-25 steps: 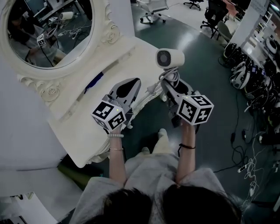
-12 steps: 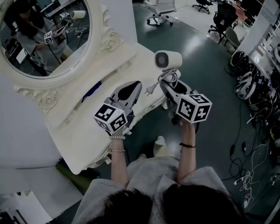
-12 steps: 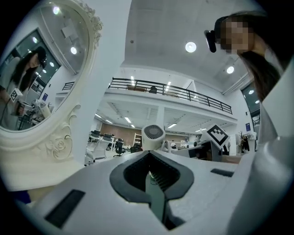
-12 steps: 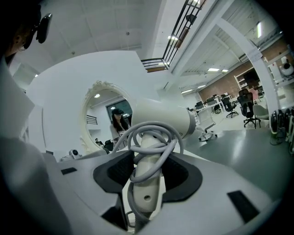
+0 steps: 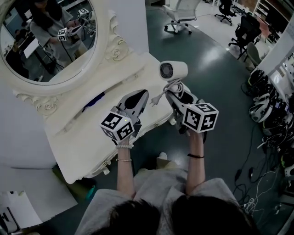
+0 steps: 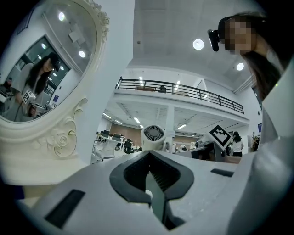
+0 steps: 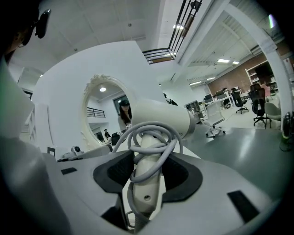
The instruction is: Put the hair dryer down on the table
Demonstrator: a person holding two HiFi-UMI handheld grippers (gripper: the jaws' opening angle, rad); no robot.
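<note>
A white hair dryer (image 5: 172, 70) stands upright in the air at the right end of the white dressing table (image 5: 87, 137), its grille facing me. Its grey cord is wound round the handle (image 7: 146, 170), and the plug (image 5: 156, 97) hangs loose. My right gripper (image 5: 178, 94) is shut on that handle, and its jaws press both sides in the right gripper view (image 7: 147, 161). My left gripper (image 5: 136, 98) hovers over the table's front edge, shut with nothing in it (image 6: 151, 178). From there the hair dryer (image 6: 153, 137) shows just beyond.
An oval mirror (image 5: 46, 36) in an ornate white frame stands at the table's back. A blue object (image 5: 94, 98) lies on the tabletop. Office chairs (image 5: 181, 13) stand on the dark floor beyond, and cables and devices (image 5: 275, 114) crowd the right side.
The right gripper and hair dryer have drifted slightly down and left, closer to the table's right end. The left gripper has edged along with it. Neither grip has changed.
</note>
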